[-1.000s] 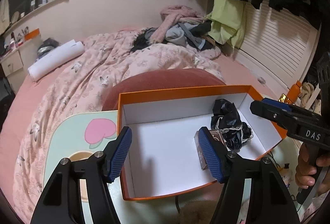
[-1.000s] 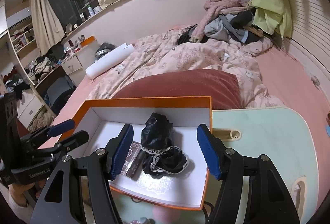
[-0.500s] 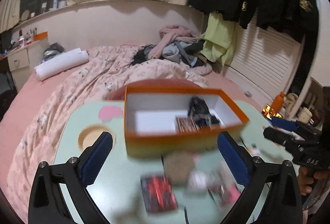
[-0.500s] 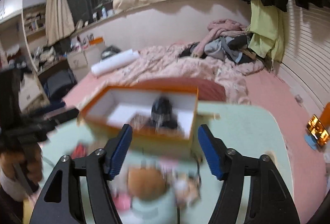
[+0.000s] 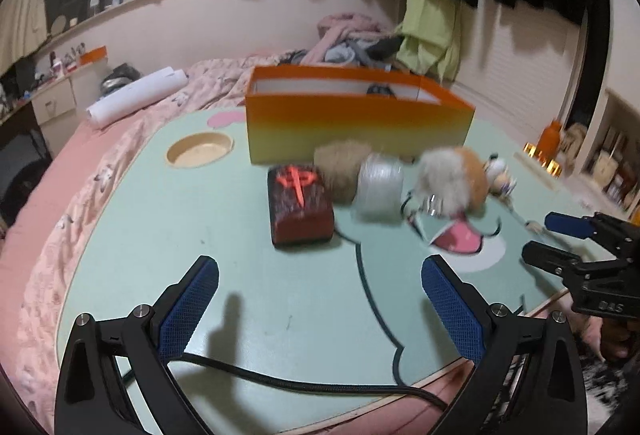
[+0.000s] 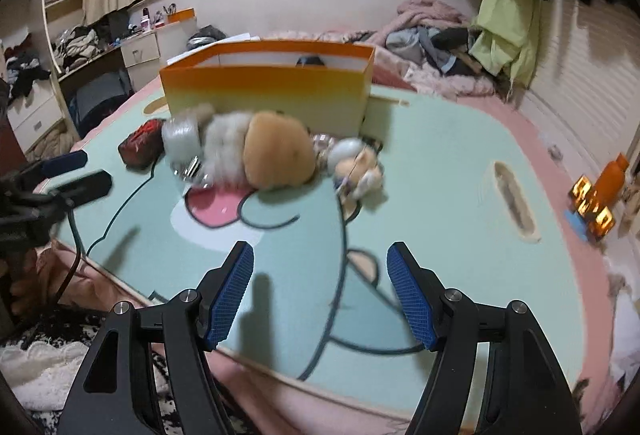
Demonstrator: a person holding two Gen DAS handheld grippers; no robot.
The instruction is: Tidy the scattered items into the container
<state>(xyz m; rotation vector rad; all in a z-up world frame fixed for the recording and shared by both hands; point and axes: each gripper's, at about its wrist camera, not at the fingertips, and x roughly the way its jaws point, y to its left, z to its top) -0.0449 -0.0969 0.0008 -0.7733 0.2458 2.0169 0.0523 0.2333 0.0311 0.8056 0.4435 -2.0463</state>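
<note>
1. Take the orange box (image 5: 360, 115) as the landmark. It stands at the far side of the green counter (image 5: 200, 255); something dark already shows above its rim, and the things left to tidy lie in a row just in front of its near wall.
2. Left gripper (image 5: 320, 299): its fingers have just been opening, now stand wide, and hold nothing. The dark red block with the red mark (image 5: 300, 203) lies directly ahead of it, at the left end of the row, and looks like its natural next pick.
3. Close on the block's long sides. It looks rigid, so a square, level grip should hold it.
4. Right gripper (image 6: 320, 295): its fingers have just been opening slightly, stand moderately apart, and are also empty. The tan and white plush (image 6: 264, 155) sits in front of the box's right half.
5. The plush touches the clear roll (image 6: 182, 137) and, on its other side, the small figure (image 6: 360, 163). Pinch the plush's body from above, so the neighbours are not dragged along.
6. The black cable (image 5: 300, 383) trails across the counter's near edge, well short of the box; keep the left approach above it.
7. Lift each item clear of the near wall before releasing.
</note>
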